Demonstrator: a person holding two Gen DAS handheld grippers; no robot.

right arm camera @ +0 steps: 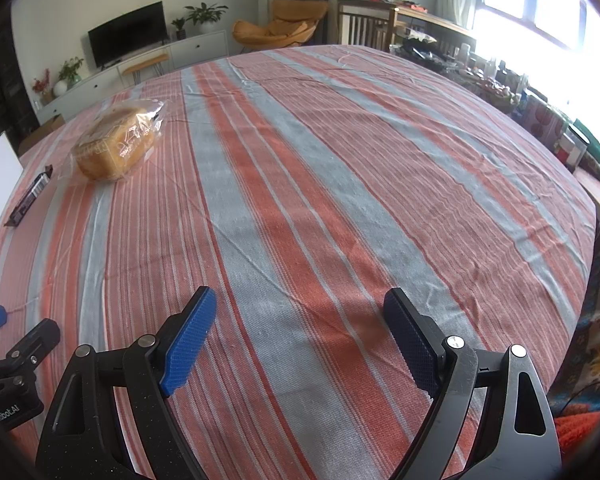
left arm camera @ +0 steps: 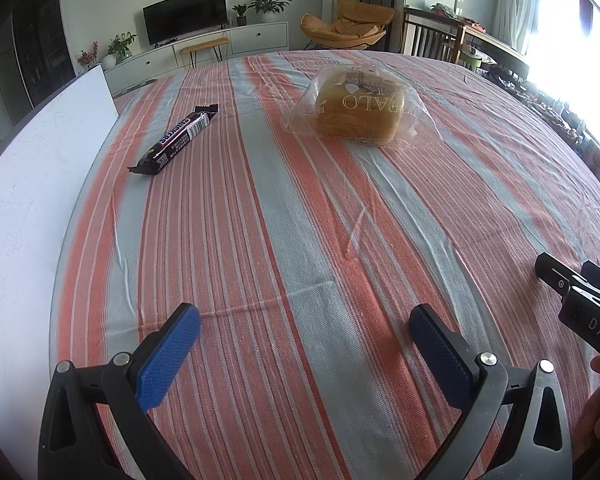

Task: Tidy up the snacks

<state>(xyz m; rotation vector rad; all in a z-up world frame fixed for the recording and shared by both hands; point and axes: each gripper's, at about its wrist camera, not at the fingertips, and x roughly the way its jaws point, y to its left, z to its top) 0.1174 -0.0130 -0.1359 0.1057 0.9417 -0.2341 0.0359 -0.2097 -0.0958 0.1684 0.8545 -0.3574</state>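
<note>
While both grippers are hovering low over the striped tablecloth covering the tabletop, neither is touching anything. The left gripper is pointing forward with its jaws spread wide and empty; the right gripper is sitting just beside it, jaws likewise spread and empty. A Snickers bar is lying flat well ahead on the left, near a white board. Apart from it, to the right, a bagged bread loaf is resting on the cloth, its printed lettering too distorted to read fully.
</note>
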